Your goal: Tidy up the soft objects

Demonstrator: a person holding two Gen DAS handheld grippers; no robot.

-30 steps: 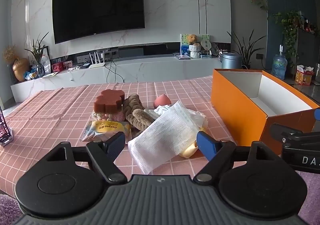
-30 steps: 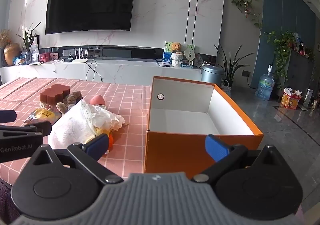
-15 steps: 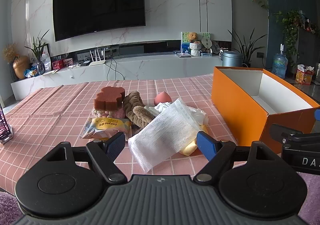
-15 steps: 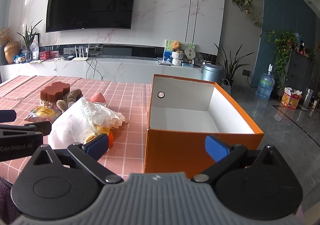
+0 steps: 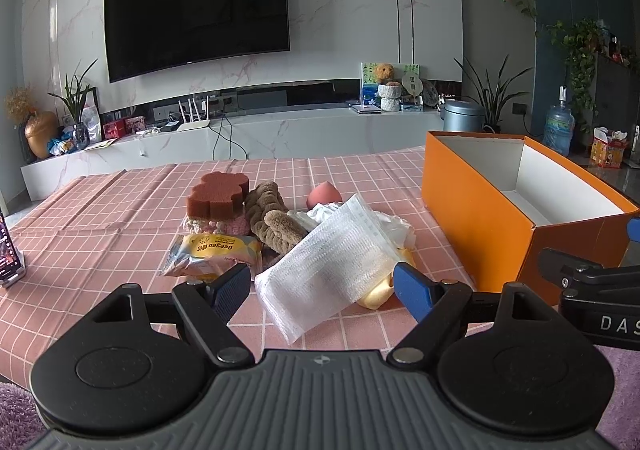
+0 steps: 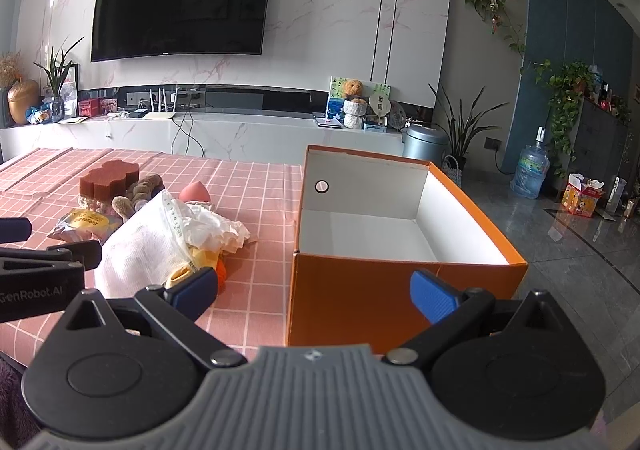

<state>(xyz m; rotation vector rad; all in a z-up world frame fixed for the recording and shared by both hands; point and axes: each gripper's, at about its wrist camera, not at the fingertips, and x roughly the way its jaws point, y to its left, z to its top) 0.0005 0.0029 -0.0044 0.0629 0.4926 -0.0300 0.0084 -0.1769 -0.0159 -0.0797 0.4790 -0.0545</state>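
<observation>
**Soft goods heaped beside an empty box, both tools poised**

Soft objects lie bunched in one heap on the pink checked worktop [image 5: 100, 234], just left of an open orange cardboard box [image 5: 476, 217] whose white inside shows nothing in it. Nearest the camera is a white mesh wash cloth [image 5: 328, 270], draped over a yellow soft toy [image 5: 376, 292] and crumpled white plastic wrap [image 5: 394, 228]. Behind these sit a brown braided plush band [image 5: 272, 217], a rust-brown flower-shaped sponge [image 5: 220, 193] stacked on a pink-and-cream knitted pad [image 5: 216, 226], a pink teardrop makeup sponge [image 5: 324, 195] and a yellow foil packet [image 5: 212, 250].

The heap sits close to the box, likely so each piece has only a short carry, and the box stands with its open top up to receive them.

The left gripper [image 5: 320, 286] hovers low before the mesh cloth, its blue-padded fingers [image 5: 412, 290] wide apart, framing the cloth's near edge and touching nothing. The right gripper [image 6: 316, 290] faces the box's near wall, fingers equally spread and empty. Sorting appears not yet begun.
</observation>
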